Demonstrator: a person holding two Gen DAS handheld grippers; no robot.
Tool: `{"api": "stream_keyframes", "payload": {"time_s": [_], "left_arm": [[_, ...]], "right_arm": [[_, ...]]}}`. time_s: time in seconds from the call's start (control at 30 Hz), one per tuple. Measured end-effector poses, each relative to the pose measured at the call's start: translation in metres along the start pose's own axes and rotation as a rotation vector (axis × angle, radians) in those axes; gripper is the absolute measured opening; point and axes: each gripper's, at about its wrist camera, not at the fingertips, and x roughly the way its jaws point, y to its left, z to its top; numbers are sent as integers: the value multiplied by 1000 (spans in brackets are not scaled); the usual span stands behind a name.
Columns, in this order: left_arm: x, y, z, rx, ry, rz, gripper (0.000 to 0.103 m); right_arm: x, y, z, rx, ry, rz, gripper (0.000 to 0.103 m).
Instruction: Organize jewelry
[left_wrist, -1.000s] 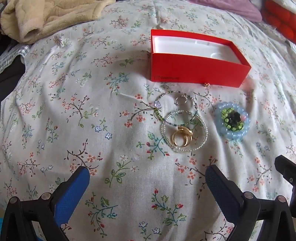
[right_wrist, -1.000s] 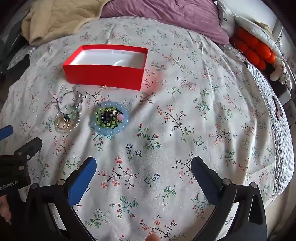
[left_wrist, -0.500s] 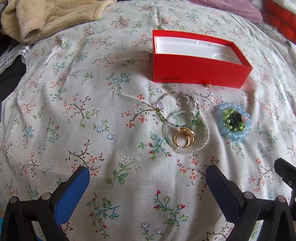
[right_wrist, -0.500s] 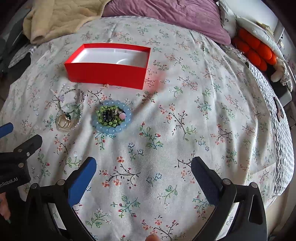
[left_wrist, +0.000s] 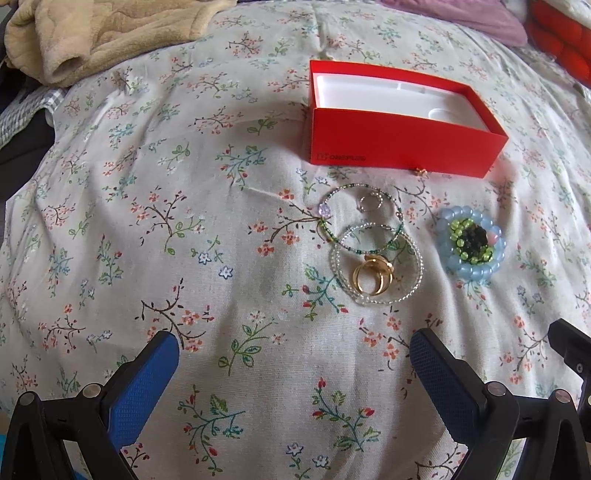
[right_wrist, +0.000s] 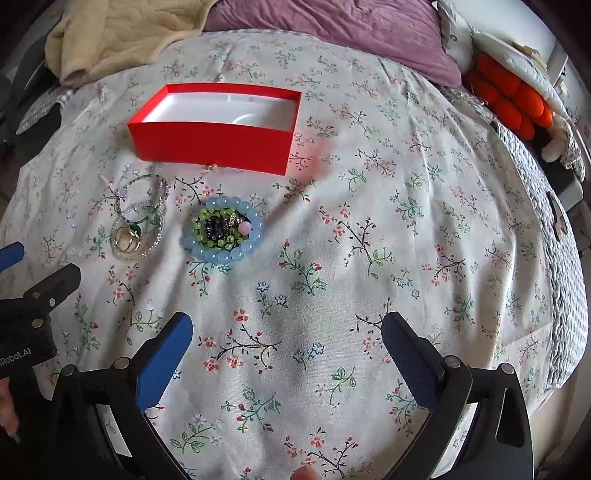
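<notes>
An open red box (left_wrist: 402, 144) with a white lining lies on the floral bedspread; it also shows in the right wrist view (right_wrist: 210, 142). In front of it lie a green beaded bracelet (left_wrist: 364, 218), a clear beaded bracelet (left_wrist: 376, 297) around gold rings (left_wrist: 373, 275), a small silver ring (left_wrist: 370, 202), and stacked blue, green and black bead bracelets (left_wrist: 469, 243), also seen in the right wrist view (right_wrist: 221, 229). A tiny gold stud (left_wrist: 421, 171) lies by the box. My left gripper (left_wrist: 293, 358) is open and empty, short of the jewelry. My right gripper (right_wrist: 286, 338) is open and empty.
A beige blanket (left_wrist: 103, 33) is bunched at the far left. A purple pillow (right_wrist: 332, 29) lies at the head of the bed, with an orange cushion (right_wrist: 513, 99) at the right. The bed's right edge (right_wrist: 565, 295) drops off.
Both grippers have drawn back slightly; the box and jewelry sit a little lower and farther right in the views. Nothing on the bed has moved.
</notes>
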Motion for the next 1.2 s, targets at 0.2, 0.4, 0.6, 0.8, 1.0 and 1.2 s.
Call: {"api": "stream_keyframes", "payload": {"time_s": [0.2,0.4,0.6,0.8,1.0,1.2], "left_arm": [[-1,1,0,4,1,2,102],[-2,-5,-1,14,-3,2,102],[-2,-6,-1,19,-2,4,102],[-1,-4,0,11,0,6,102],[-1,-4,-1,14,-3,4,102],[-1,-4,-1,14,-2,5,102]], "right_arm": [[1,0,0,0,-1,-2,103],[-1,1,1,2,-3,-8,103],[-1,1,1,0,0,-8,103],[0,3,1,-5,1,-9,103],[0,3,1,-1,4,-11,103],[0,3,1,-3,6,-10,103]]}}
